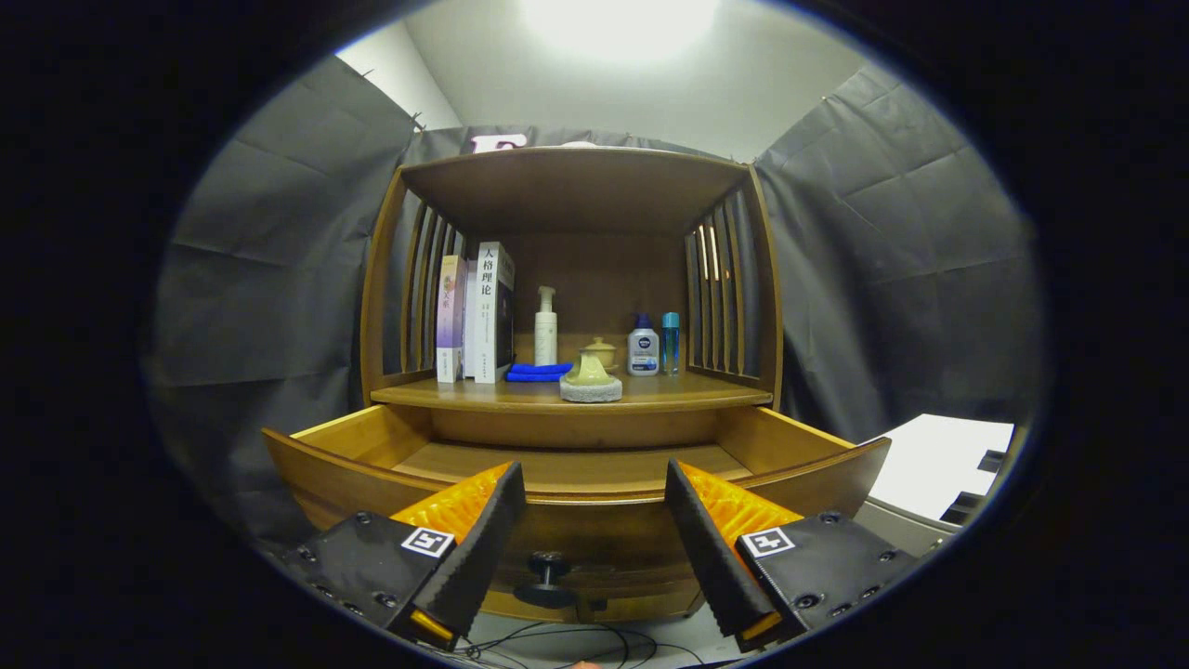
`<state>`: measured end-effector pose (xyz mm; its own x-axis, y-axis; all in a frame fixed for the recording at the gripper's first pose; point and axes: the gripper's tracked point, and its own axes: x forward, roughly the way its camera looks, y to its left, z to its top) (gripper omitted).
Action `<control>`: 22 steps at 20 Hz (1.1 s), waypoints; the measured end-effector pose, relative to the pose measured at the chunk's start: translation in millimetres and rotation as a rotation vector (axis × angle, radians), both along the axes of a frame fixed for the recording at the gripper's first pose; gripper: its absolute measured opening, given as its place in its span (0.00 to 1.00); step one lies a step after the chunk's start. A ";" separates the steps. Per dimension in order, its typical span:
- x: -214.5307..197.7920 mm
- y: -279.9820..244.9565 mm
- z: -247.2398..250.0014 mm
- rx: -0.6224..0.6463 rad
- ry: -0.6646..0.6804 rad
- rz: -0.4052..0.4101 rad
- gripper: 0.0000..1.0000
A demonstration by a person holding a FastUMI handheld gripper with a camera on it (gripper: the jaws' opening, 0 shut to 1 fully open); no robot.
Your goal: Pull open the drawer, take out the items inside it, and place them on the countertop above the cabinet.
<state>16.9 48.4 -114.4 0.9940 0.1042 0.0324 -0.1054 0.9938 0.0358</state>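
The wooden drawer (pixel 576 465) of the warm brown wooden cabinet (pixel 576 279) stood pulled well out, its curved front panel just beyond the gripper (pixel 594 502), whose fingers were spread wide apart and held nothing; the dark round drawer knob (pixel 548 578) sat between and below them, untouched. By that showing the first step of the task looked done. What could be seen of the drawer's floor was bare wood, though the near part lay hidden behind the front panel, so I could not tell whether anything remained inside. On the wooden countertop (pixel 687 392) above the drawer stood a pale green lidded ceramic piece on a grey round base (pixel 591 379), right at the front edge, and it may well have been one of the items taken out (a judgement only, since nothing marks it as such). Behind it sat a small cream lidded jar (pixel 602 351), a folded blue cloth (pixel 537 373), a tall white pump bottle (pixel 545 327), a squat white bottle with a blue cap (pixel 643 347) and a slim blue bottle (pixel 671 342). If the drawer was indeed empty, the task was at or near its end. As for writing, the upright white book (pixel 492 311) bore large Chinese characters down its spine, reading 人格理论; the pinkish-purple book (pixel 450 318) beside it carried characters too small to read. The squat bottle had a dark round logo, too small to read with certainty. Each finger mount wore a square black-and-white marker tag (pixel 426 541).
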 end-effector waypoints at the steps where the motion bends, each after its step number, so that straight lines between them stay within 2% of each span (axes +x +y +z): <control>1: -3.8 0.4 -2.8 0.000 0.002 0.008 0.97; 6: -20.5 4.7 -30.5 -0.020 0.032 0.046 0.96; 11: -19.1 4.1 -63.6 -0.058 0.093 0.052 0.97; 18: -3.0 19.3 -69.9 -0.085 0.120 0.082 0.98; 22: 0.7 18.1 -68.6 -0.074 0.118 0.054 0.96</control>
